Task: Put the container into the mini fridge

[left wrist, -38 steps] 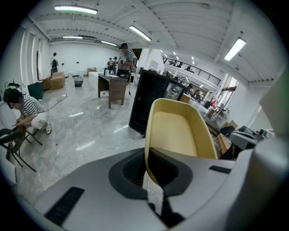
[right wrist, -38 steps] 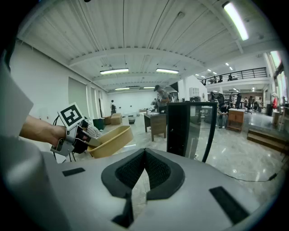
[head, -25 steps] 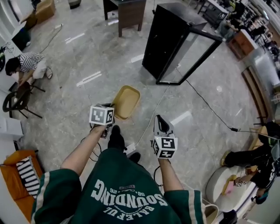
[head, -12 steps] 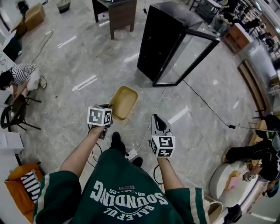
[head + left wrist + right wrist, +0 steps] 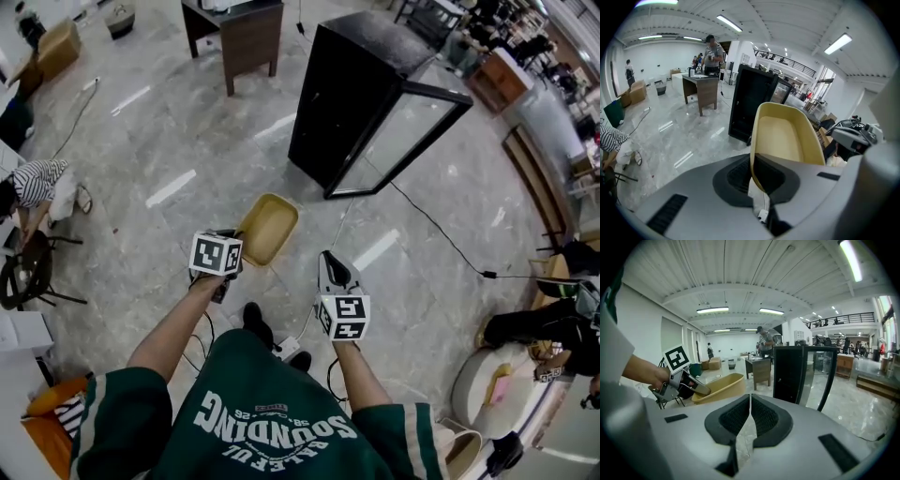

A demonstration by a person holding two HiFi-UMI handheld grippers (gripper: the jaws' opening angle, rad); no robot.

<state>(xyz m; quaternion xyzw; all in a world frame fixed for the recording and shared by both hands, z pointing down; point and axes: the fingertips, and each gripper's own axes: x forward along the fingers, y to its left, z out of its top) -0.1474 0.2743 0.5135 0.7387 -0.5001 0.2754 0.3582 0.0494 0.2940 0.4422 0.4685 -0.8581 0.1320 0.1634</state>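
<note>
Container (image 5: 787, 136): a shallow, oblong tub of smooth pale-yellow plastic with rounded corners and a thin rim. The left gripper (image 5: 755, 176) holds it at its near end, its ribbed dark pads shut tight on the wall. Beyond the pads the tub sticks out into the air over the floor (image 5: 187, 122), open side up. Its long axis runs away from the person toward the mini fridge (image 5: 347, 94), and its far short end leads. It is still well apart from the fridge.

The right gripper (image 5: 750, 416) has its two ribbed pads pressed together with nothing between them. It sits just to the right of the tub and does not touch it.

Farther out, the fridge is a tall, matte black box standing upright. Its glass door (image 5: 412, 131), framed in black, is swung wide open. A thin dark cable (image 5: 441, 234) trails from it across the floor, which is polished grey marbled stone with bright streaks of reflected light. A brown wooden desk (image 5: 239, 33) stands beyond the fridge.
</note>
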